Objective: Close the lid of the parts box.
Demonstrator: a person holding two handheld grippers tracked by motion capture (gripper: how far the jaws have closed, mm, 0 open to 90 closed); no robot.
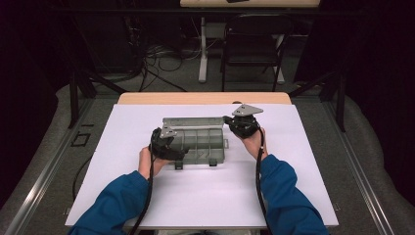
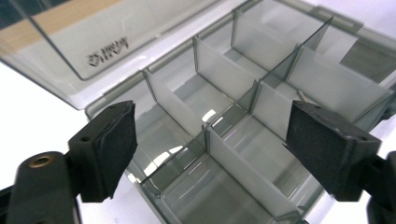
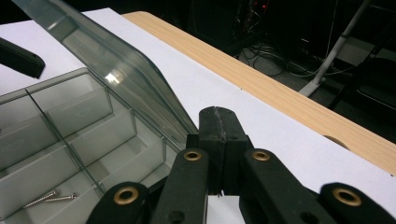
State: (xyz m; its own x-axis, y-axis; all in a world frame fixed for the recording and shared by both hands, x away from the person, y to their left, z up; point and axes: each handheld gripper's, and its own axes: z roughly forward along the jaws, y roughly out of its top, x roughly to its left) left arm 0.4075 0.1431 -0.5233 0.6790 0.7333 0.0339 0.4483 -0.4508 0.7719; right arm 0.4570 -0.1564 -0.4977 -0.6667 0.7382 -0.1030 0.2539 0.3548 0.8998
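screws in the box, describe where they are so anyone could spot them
On the white table sits a grey see-through box with its lid up. In the right gripper view, look at the compartment nearest the shut right gripper. Two small silver screws lie there side by side; the neighbouring compartments look empty.

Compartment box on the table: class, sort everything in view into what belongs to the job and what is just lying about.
Job:
compartment box
its open lid
two screws
left hand-held gripper
right hand-held gripper

Lying about:
folding chair
floor cables
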